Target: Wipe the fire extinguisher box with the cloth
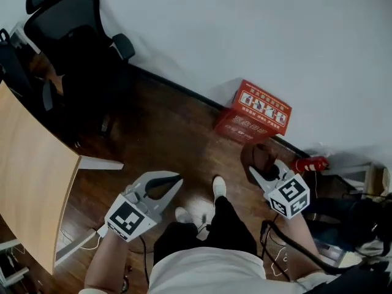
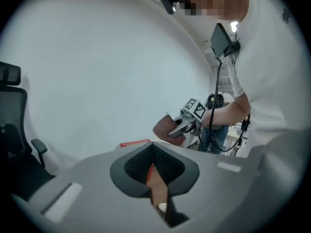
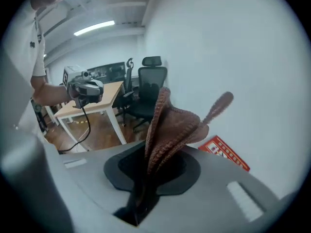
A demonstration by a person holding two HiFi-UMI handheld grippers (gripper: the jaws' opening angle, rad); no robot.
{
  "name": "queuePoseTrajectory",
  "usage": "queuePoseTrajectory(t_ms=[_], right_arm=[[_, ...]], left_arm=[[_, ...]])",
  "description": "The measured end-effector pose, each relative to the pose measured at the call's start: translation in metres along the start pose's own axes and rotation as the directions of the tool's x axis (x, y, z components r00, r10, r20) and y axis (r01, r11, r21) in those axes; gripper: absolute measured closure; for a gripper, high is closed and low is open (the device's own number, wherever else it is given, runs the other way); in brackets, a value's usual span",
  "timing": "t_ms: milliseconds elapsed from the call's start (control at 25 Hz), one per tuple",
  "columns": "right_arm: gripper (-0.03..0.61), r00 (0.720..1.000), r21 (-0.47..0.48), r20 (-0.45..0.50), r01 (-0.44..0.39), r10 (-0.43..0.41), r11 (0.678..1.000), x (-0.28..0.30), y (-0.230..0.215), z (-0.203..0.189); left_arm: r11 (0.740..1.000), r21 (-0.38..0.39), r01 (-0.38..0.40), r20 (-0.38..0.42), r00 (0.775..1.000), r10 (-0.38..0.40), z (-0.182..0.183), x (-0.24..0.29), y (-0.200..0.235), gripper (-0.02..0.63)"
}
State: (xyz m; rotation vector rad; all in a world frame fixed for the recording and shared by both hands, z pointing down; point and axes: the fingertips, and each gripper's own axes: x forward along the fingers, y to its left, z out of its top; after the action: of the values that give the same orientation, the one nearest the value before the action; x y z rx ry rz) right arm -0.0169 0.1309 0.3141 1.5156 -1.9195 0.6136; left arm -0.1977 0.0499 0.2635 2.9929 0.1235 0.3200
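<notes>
My right gripper is clamped on the brown ribbed knit cloth, which bunches upward in soft folds. My left gripper holds nothing, its jaws drawn together. The red rectangular fire extinguisher box sits on the dark wooden floor against the white wall.

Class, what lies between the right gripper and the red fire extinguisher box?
Head view: only the brown cloth clamped in the right gripper, then bare wood floor.
</notes>
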Motion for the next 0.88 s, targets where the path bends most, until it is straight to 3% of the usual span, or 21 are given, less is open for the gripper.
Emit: queuePoseTrajectory(t_ms=[160,400,680,880], right_arm=[[0.525,0.992,0.158,0.082,0.081,-0.095,0.984,-0.084,0.041,-0.031],[0.525,0.966,0.221,0.172,0.153,-0.193,0.963,-0.177,0.083,-0.068],[0.525,0.963,0.262,0.213,0.107,-0.166,0.959,-0.251,0.175,-0.145],[0.525,0.963,0.284,0.198,0.12,-0.181,0.951,-0.278,0.233,-0.183]], left_arm=[[0.993,0.064,0.094,-0.021,0.995,-0.093,0.031,-0.009,-0.045,0.614],[0.976,0.162,0.147,-0.027,0.989,-0.145,0.055,-0.008,-0.12,0.614],[0.978,0.104,0.181,-0.02,0.983,-0.18,0.064,-0.038,-0.26,0.614],[0.969,0.094,0.229,-0.041,0.973,-0.226,0.048,-0.066,-0.326,0.614]])
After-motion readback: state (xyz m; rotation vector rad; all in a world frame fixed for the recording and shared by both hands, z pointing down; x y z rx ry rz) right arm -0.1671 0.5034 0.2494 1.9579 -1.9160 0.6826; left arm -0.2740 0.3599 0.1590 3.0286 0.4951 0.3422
